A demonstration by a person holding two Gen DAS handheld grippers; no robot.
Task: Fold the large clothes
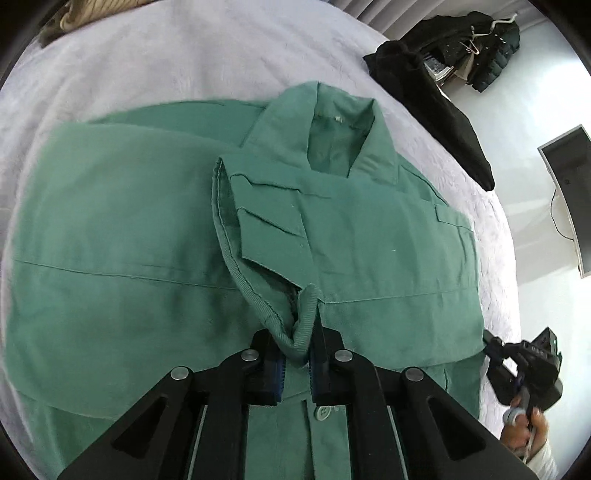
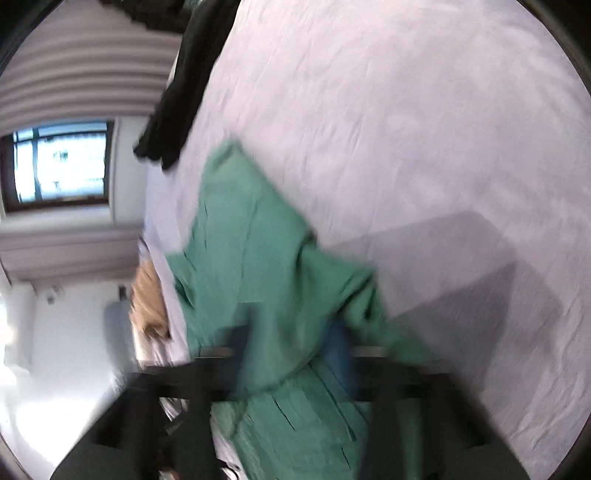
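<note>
A green jacket [image 1: 369,229] lies face up on a pale bed cover [image 1: 147,55], collar at the far side and one sleeve folded across its chest. My left gripper [image 1: 296,354] is shut on that sleeve's ribbed cuff [image 1: 299,332], just above a front button. My right gripper [image 1: 491,345], held by a hand [image 1: 528,432], sits at the jacket's near right edge. The right wrist view is blurred. There, green jacket cloth [image 2: 258,258] fills the space between my right gripper's [image 2: 291,347] fingers, which look shut on it.
A black garment [image 1: 443,110] hangs over the bed's far right edge. Dark clothes on hangers [image 1: 487,48] and a monitor [image 1: 569,192] stand beyond it. A tan furry thing [image 1: 85,14] lies at the far left corner. Bare bed cover [image 2: 406,110] spreads beside the jacket.
</note>
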